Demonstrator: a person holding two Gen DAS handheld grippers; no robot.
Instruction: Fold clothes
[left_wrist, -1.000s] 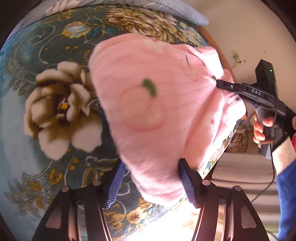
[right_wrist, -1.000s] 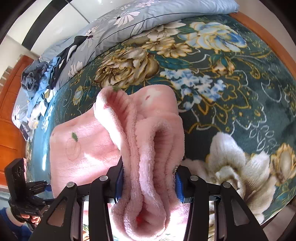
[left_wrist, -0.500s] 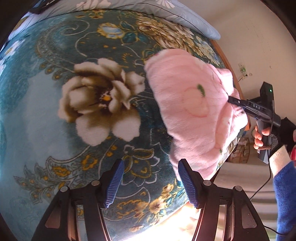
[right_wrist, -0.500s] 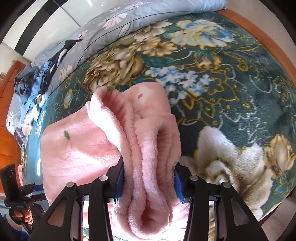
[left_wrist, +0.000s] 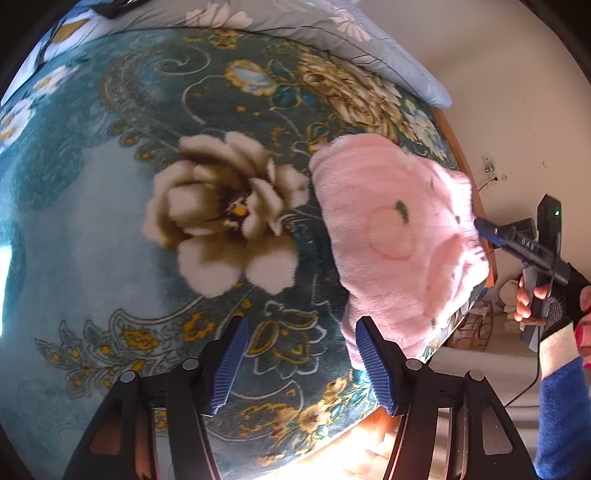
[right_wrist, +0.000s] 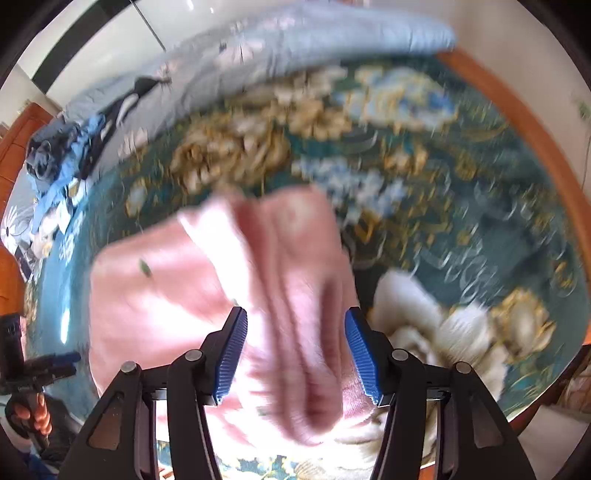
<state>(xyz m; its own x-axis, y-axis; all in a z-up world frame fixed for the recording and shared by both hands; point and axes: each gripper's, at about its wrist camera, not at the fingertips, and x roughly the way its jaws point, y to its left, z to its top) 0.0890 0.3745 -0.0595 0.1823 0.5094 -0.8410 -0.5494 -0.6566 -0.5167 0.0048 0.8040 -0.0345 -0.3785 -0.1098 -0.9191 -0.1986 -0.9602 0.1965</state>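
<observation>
Right gripper opening around bunched pink garment; pads seemingly clear; floral blanket blurred.

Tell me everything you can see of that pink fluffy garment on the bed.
The pink garment is soft, plush fleece printed with pale peaches and green leaves. It lies folded in thick layers at the edge of the floral blanket. A bunched fold sits between the right gripper, whose jaws are opening.
</observation>
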